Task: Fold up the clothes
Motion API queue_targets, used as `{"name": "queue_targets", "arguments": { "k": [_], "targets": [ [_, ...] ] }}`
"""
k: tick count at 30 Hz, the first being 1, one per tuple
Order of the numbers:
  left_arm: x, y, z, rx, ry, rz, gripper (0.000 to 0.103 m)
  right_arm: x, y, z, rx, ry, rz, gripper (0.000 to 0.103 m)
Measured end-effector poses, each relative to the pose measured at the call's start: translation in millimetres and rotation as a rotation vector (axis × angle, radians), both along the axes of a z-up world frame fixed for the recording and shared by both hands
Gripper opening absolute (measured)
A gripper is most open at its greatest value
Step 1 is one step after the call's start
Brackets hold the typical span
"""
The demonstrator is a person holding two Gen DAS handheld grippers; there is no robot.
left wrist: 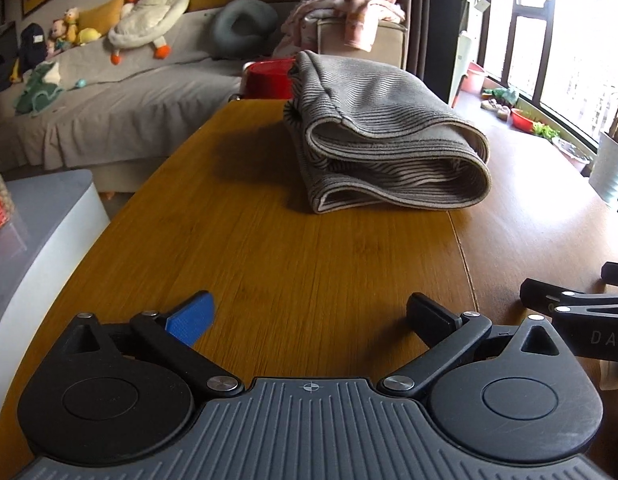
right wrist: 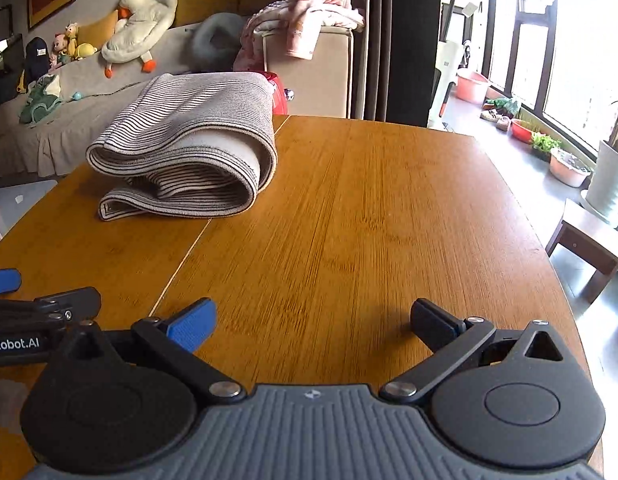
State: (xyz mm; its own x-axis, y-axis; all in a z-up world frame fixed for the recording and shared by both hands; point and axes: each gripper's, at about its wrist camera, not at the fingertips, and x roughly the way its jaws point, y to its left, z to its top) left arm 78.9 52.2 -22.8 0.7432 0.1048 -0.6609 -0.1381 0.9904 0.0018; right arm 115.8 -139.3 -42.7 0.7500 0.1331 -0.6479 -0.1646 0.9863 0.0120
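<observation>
Striped grey garment [left wrist: 385, 136] folded into a thick bundle, sitting on the wooden counter [left wrist: 309, 260] toward its far end, right on the seam between the two boards. Left gripper [left wrist: 309, 316] fingers spread wide, holding nothing, well short of the bundle. Right gripper [right wrist: 313, 320] same deal: fingers wide apart, empty, just bare wood between them. Plush goose [left wrist: 149, 4] lounging on the sofa [left wrist: 109, 100] behind.

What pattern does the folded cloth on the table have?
Thin dark stripes on grey-beige folded cloth, best in the right wrist view.
</observation>
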Motion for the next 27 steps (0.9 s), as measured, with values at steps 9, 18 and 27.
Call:
{"name": "queue_targets", "arguments": {
  "k": [9,18,27],
  "targets": [
    [0.5,-4.5,0.8,0.004,-0.011,0.028,0.103,2.2,0.5,-1.4,0.003,-0.003,-0.001,0.103],
    [1.2,-6.4,-0.2,0.004,-0.012,0.002,0.103,1.0,-1.8,-2.5,0.011,-0.006,-0.002,0.103],
    [1.5,-7.9,0.5,0.002,-0.012,-0.016,0.103,0.5,-3.6,-3.2,0.012,-0.006,-0.001,0.103]
  ]
}}
